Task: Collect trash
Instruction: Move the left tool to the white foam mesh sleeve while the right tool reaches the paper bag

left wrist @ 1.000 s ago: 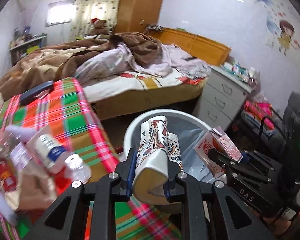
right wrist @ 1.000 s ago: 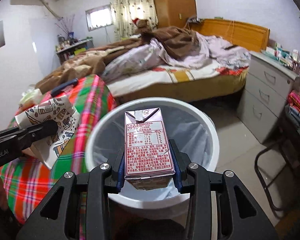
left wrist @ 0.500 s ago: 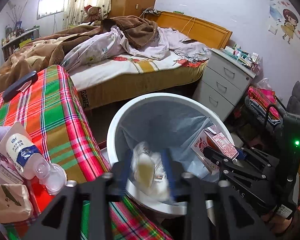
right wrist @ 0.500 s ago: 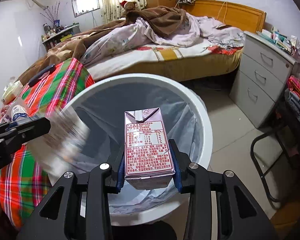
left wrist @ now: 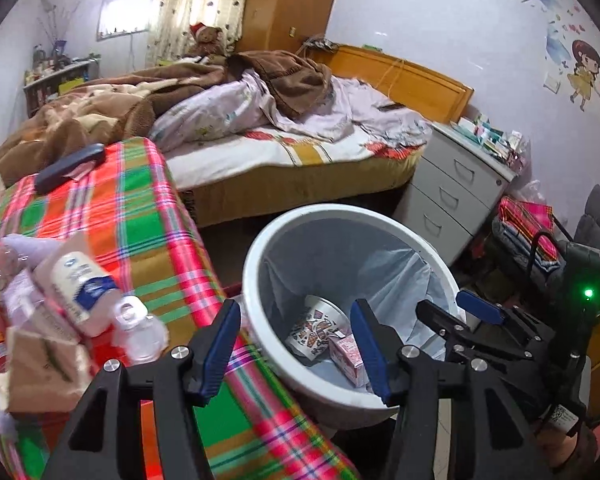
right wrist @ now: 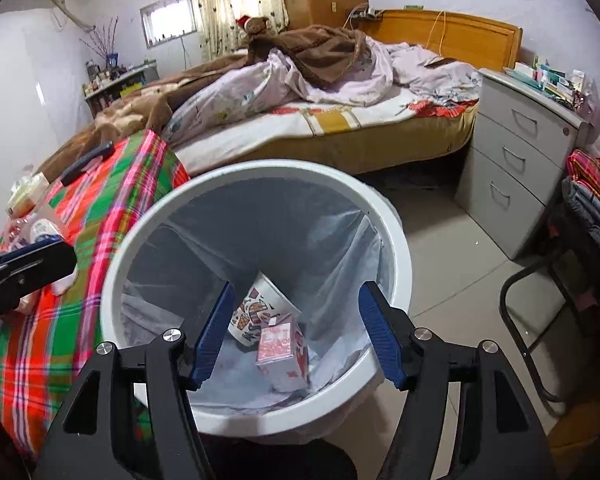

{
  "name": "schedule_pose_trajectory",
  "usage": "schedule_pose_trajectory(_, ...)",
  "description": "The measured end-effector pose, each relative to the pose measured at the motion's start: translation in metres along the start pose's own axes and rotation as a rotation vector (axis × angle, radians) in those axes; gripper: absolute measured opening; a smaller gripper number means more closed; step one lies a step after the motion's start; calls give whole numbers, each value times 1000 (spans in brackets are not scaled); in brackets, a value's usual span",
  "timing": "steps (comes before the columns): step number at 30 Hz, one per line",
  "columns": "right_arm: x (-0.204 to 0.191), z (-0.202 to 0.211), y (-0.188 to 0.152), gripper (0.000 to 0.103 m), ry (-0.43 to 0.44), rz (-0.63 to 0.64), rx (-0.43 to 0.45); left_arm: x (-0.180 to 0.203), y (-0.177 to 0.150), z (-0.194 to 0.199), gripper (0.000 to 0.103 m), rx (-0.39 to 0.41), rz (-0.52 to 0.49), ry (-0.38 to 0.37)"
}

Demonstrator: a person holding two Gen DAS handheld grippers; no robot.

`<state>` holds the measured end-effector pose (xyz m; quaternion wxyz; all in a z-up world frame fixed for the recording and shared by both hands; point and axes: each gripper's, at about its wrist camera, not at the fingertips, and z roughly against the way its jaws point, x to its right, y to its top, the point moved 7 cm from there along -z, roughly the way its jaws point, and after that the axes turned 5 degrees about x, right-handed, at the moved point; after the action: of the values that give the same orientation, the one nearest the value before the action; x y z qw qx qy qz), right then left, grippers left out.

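Observation:
A white trash bin point(right wrist: 400, 248) with a clear liner stands on the floor beside the table. A patterned paper cup point(right wrist: 256, 308) and a pink carton point(right wrist: 282, 356) lie at its bottom; both show in the left wrist view too, the cup point(left wrist: 314, 330) and the carton point(left wrist: 346, 356). My right gripper point(right wrist: 296, 336) is open and empty above the bin. My left gripper point(left wrist: 296, 344) is open and empty over the bin's near rim point(left wrist: 260, 344). More trash lies on the table: a plastic bottle point(left wrist: 88, 292) and a brown paper piece point(left wrist: 40, 368).
The table has a red-green plaid cloth point(left wrist: 140, 216) with a dark remote point(left wrist: 70, 166) at its far end. A bed point(right wrist: 320, 120) stands behind, a grey drawer unit point(right wrist: 520, 168) to the right, and a black chair frame point(right wrist: 548, 320) near the bin.
Both grippers opened. The cup dropped from the left gripper and the carton from the right gripper into the bin, where they now lie.

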<state>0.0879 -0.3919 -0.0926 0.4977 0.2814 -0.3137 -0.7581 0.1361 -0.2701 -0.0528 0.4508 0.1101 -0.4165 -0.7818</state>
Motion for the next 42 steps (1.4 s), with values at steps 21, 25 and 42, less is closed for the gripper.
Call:
schedule_pose_trajectory(21, -101, 21, 0, 66, 200, 111, 75, -122, -37, 116, 57, 125, 178, 220)
schedule_pose_trajectory(25, -124, 21, -4, 66, 249, 152, 73, -153, -50, 133, 57, 135, 237, 266)
schedule_pose_trajectory(42, -208, 26, -25, 66, 447, 326, 54, -256, -87, 145, 57, 105, 453, 379)
